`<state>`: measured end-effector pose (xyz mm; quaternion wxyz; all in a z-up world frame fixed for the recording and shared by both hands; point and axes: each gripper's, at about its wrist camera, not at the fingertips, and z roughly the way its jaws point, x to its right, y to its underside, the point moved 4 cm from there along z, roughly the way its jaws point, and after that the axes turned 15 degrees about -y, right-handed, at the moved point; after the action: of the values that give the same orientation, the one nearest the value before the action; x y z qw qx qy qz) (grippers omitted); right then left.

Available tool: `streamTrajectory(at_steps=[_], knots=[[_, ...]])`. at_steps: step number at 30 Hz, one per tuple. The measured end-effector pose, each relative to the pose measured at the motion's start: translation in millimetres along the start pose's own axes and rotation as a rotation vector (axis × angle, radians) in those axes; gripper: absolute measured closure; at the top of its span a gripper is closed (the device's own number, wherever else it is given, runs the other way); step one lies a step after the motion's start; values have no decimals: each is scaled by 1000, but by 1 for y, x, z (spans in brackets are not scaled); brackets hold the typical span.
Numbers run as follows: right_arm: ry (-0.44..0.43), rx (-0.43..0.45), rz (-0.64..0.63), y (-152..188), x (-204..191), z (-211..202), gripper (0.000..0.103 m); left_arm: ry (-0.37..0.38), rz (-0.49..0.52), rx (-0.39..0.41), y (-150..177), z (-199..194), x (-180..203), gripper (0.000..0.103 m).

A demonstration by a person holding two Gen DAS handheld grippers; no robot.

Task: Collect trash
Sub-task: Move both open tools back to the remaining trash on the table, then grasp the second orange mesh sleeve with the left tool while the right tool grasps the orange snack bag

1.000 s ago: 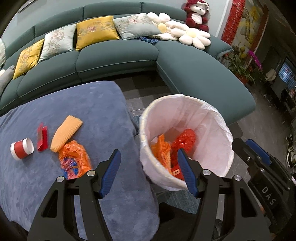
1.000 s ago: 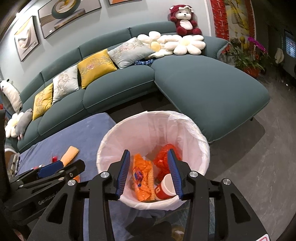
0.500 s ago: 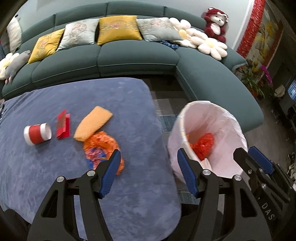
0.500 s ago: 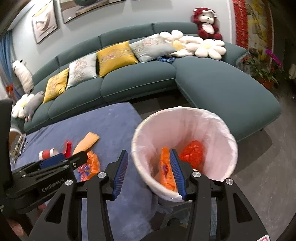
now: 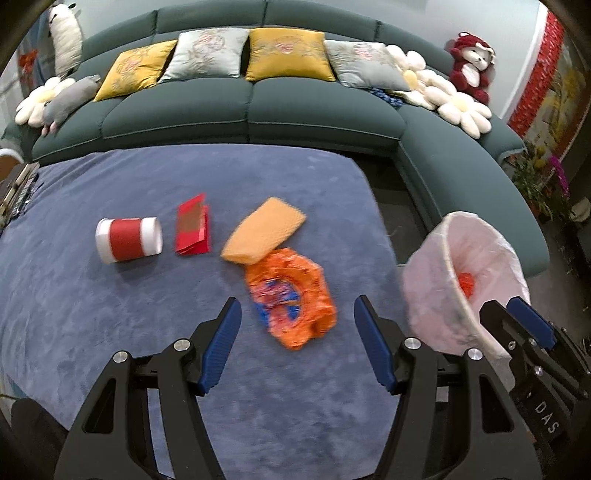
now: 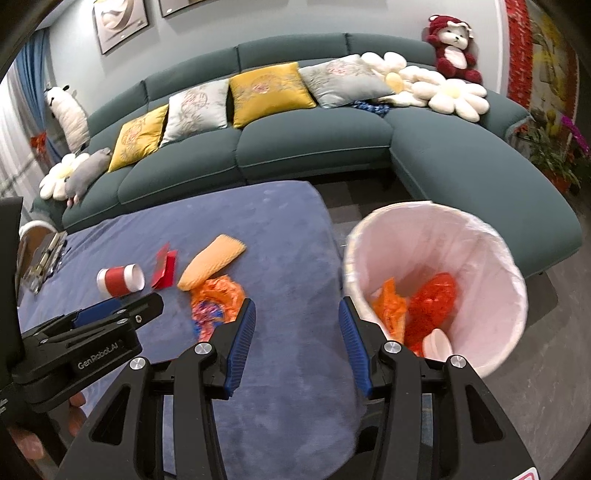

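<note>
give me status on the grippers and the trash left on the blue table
Left gripper open, empty, over crumpled orange wrapper. Right gripper open, empty. Nothing blocking the wrapper.

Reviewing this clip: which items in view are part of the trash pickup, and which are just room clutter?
Job:
orange wrapper
yellow foam sleeve
red folded card
red paper cup
lined bin

Lying about:
sofa cushions
flower pillows
red plush toy
potted plant

I see a green sofa [image 6: 310, 147] with yellow cushions [image 6: 269, 92], daisy pillows [image 6: 456, 96], a red plush bear [image 6: 452, 48], framed pictures [image 6: 118, 24] above.
</note>
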<state>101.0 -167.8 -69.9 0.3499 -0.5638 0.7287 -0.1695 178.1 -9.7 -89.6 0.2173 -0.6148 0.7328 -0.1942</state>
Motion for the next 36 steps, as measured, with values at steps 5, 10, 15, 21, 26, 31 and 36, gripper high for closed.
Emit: streamTrajectory(at_steps=[5,10,15,21,26,31,36], knots=[[-20,-34,-6,5,-21,21,57,-24,-19,-12,3,10,-27,43],[-30,-79,-37,11,-40,44,57,-35,-48,-37,5,23,-50,43],[-32,-117,-38,17,-49,66,57,-40,-53,-60,5,38,-64,43],[-32,-169,-34,22,-54,95,56,-41,-55,-95,4,61,-74,43],[-35,-200,-31,22,-55,119,56,-36,-42,-115,-3,79,-74,43],[-36,-229,-14,22,-50,144,56,-30,-29,-125,-12,97,-68,34],[-35,-254,16,24,-39,164,56,-20,2,-140,-23,117,-53,34]])
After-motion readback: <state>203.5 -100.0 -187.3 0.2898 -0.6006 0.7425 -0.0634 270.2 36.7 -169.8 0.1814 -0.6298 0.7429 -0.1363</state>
